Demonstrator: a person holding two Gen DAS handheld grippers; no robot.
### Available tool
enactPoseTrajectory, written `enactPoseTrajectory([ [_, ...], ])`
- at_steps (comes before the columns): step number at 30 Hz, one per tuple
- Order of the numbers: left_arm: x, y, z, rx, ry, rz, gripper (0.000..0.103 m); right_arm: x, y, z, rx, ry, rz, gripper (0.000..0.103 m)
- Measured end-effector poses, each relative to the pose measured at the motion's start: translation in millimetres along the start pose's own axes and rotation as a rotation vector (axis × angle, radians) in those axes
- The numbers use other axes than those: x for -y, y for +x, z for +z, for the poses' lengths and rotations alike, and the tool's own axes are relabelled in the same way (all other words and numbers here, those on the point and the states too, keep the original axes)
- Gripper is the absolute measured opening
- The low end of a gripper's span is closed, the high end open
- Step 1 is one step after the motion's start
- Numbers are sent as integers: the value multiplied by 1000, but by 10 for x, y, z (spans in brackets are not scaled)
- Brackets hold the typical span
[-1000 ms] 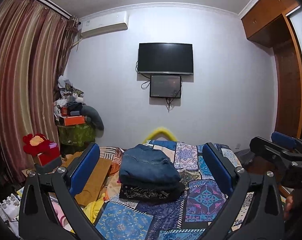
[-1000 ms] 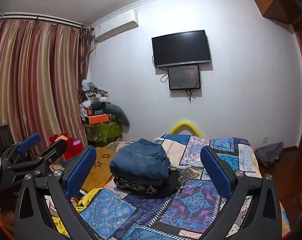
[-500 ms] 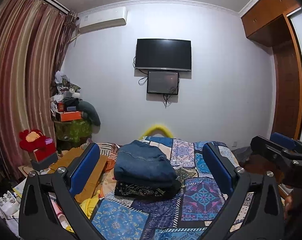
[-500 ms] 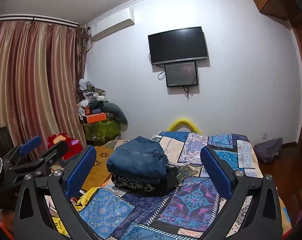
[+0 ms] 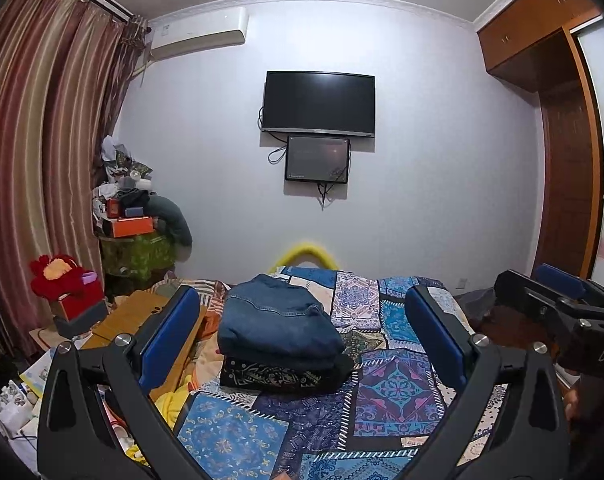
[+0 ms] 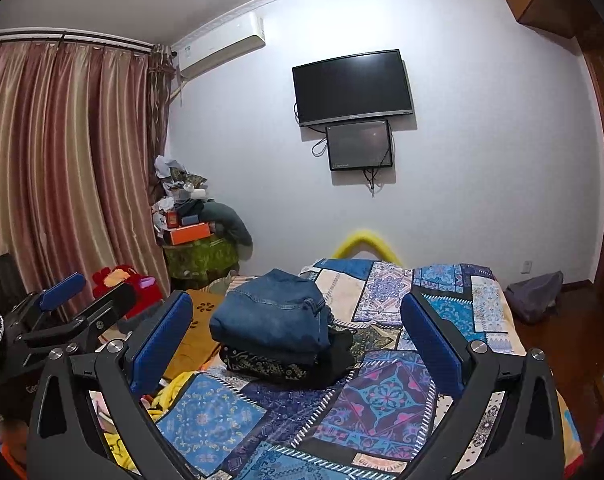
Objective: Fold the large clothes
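Observation:
Folded blue jeans lie on top of a folded black patterned garment in a stack on the bed's patchwork cover. The stack also shows in the right wrist view. My left gripper is open and empty, held back from the stack and above the bed. My right gripper is open and empty too, likewise short of the stack. Each gripper shows at the edge of the other's view, the right one and the left one.
A brown cloth and yellow fabric lie at the bed's left edge. A cluttered green-draped stand and a red plush toy stand by the curtains. A TV hangs on the far wall. A wooden wardrobe stands at the right.
Both grippers have tilted slightly upward and drawn back a little, so the clothes stack sits lower in view. The stack has not moved. Both grippers stay open.

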State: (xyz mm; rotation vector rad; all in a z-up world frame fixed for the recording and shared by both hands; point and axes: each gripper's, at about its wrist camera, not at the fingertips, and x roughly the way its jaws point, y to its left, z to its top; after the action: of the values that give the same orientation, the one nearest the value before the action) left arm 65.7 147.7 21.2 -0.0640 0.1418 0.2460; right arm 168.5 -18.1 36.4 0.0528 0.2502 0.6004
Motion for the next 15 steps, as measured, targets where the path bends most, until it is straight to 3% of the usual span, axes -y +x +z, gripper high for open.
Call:
enactPoseTrajectory([
  [15, -6, -17, -22, -13, -13, -16, 103, -19, -17, 13, -1, -1, -10, 103],
])
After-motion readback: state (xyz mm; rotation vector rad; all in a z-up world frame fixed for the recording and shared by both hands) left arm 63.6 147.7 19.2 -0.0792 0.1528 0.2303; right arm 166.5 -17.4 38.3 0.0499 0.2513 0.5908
